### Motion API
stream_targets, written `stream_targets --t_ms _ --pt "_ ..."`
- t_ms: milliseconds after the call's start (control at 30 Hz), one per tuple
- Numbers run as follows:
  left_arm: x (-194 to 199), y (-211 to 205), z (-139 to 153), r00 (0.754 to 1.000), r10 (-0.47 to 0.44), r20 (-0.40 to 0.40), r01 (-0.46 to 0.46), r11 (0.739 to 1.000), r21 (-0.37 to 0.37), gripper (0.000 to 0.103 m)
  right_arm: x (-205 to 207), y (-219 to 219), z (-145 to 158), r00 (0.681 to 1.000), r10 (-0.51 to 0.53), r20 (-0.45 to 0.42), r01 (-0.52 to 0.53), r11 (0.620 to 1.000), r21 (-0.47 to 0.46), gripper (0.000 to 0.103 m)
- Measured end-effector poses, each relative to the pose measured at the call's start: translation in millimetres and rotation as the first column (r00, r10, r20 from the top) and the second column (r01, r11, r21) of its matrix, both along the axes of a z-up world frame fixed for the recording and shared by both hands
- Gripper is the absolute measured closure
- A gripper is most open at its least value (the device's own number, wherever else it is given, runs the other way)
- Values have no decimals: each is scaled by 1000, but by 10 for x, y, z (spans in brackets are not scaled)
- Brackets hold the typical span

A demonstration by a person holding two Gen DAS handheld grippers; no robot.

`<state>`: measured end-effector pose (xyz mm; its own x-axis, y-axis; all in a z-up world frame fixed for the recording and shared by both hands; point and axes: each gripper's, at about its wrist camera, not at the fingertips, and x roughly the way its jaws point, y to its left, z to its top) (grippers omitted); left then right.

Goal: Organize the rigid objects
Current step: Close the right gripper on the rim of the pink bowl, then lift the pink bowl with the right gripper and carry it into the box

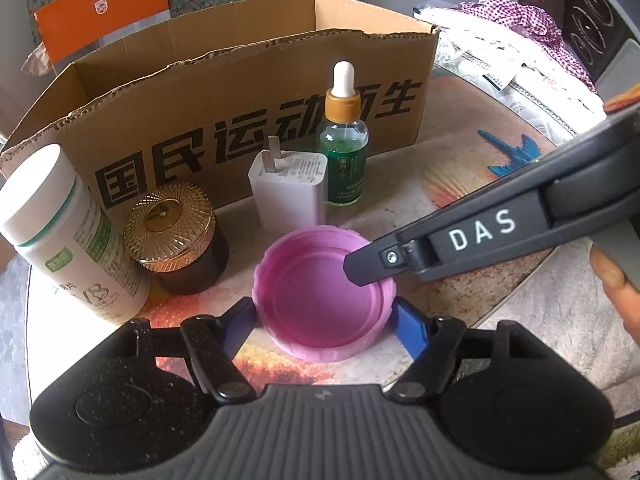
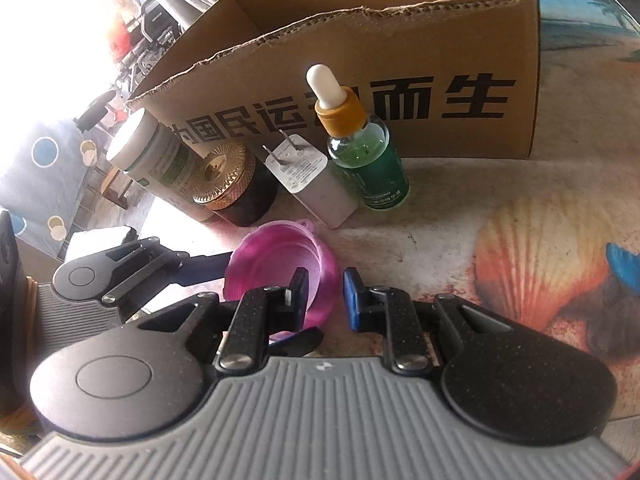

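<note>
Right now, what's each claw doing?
Left gripper astride pink lid, pads at its sides. Right gripper pinching lid's rim. Bottles, jar, charger stand before cardboard box.

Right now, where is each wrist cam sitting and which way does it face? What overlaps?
Left wrist: on the left gripper, tilted down toward the pink lid, cardboard box behind; its blue fingers flank the lid, the right gripper and a thumb enter from the right.
Right wrist: on the right gripper, tilted down at the lid's rim, which its fingers pinch; left gripper shows at left.
Shared: lid, box, dropper bottle, charger, gold-topped jar, white bottle.
</note>
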<state>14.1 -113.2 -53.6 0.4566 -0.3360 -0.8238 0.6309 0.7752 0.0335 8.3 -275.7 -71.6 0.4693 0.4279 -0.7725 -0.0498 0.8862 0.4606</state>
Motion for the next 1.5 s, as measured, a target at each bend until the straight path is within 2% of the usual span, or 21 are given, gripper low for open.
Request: stream_targets --t_ms 333,467,767,1033,1200,1367,1500 --pt "-17 -20 0 1000 6 12 -6 1000 2 29 -11 126 30 999 33 34 -31 997 -65 85" --pt "-52 -1 22 1000 10 22 -10 1000 3 29 -23 121 45 999 27 36 -24 998 -62 86" --pt "-210 69 279 995 15 97 -13 1000 -14 29 -161 142 258 996 29 87 -23 997 -72 86" --pt "-354 135 782 971 11 241 2 999 -53 29 -360 161 757 978 29 204 -8 995 -100 86" --pt "-248 157 1135 946 32 323 -1 996 -95 29 -365 140 1205 950 49 309 -14 993 -116 86" --pt "84 147 1439 936 57 348 -13 992 -128 29 -169 109 1634 916 95 390 -36 987 -155 85" --pt "492 93 1593 949 73 307 -37 992 -120 29 233 64 1892 907 139 397 -75 982 -173 85"
